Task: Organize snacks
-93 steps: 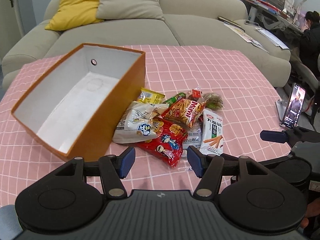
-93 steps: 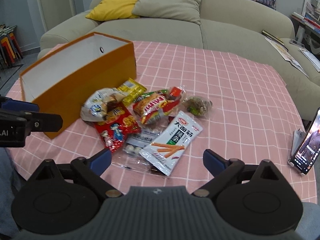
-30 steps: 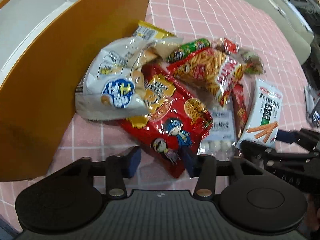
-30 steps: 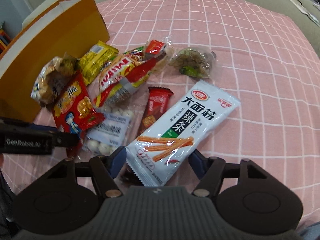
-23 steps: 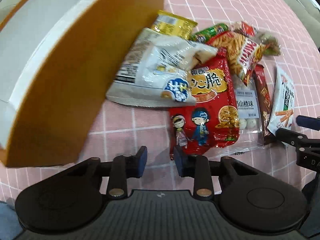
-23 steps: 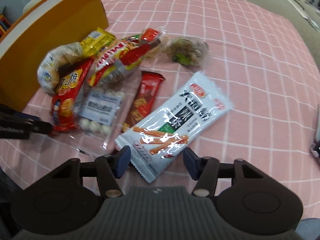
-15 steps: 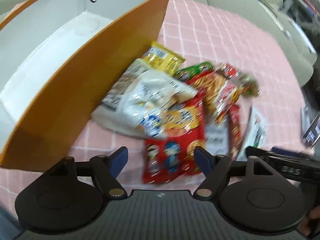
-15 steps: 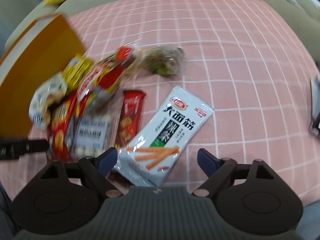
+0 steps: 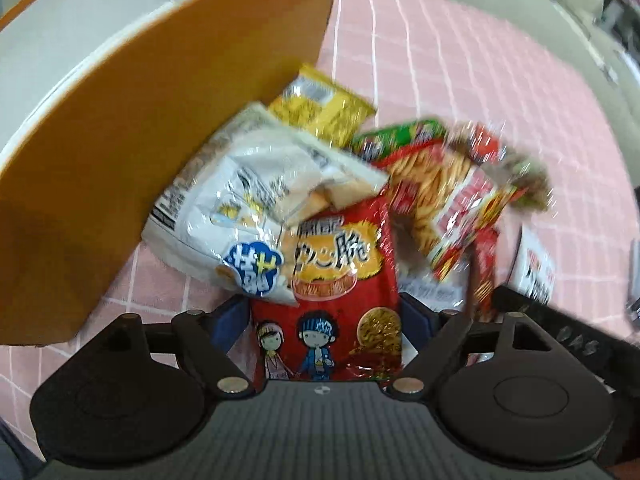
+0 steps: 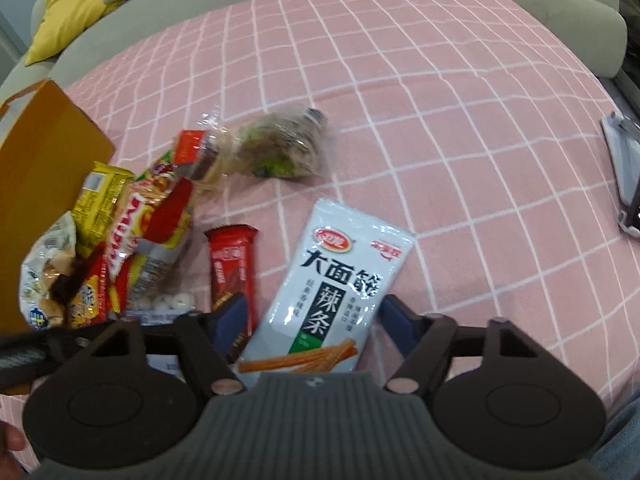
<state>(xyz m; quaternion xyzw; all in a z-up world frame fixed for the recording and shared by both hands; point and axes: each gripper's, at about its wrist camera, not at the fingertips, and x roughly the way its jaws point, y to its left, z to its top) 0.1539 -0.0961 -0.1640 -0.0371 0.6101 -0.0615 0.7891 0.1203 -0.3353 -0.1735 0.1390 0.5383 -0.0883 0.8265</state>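
A heap of snack packets lies on the pink checked tablecloth (image 10: 440, 80) beside the orange box (image 9: 160, 120). My left gripper (image 9: 323, 320) points steeply down with its jaws wide open. The red cartoon snack bag (image 9: 340, 280) lies between its fingers, and no pad presses on it. A white bag (image 9: 248, 208) overlaps the red bag's top left. My right gripper (image 10: 312, 316) straddles the white spicy-strip packet (image 10: 344, 272). Its jaws are closing and its pads stand close to the packet's edges, which are not squeezed. A red bar (image 10: 234, 268) lies just to the left.
A yellow packet (image 9: 320, 112) and a red noodle-stick bag (image 9: 440, 192) lie against the box. A clear packet of greenish snacks (image 10: 280, 152) lies farther out. A phone (image 10: 624, 168) stands at the right edge. A sofa with a yellow cushion (image 10: 68, 8) is behind.
The left jaws opened wide and dropped over the red bag, which now lies between the fingers. The right jaws widened, then narrowed around the white packet, and the gripper rolled.
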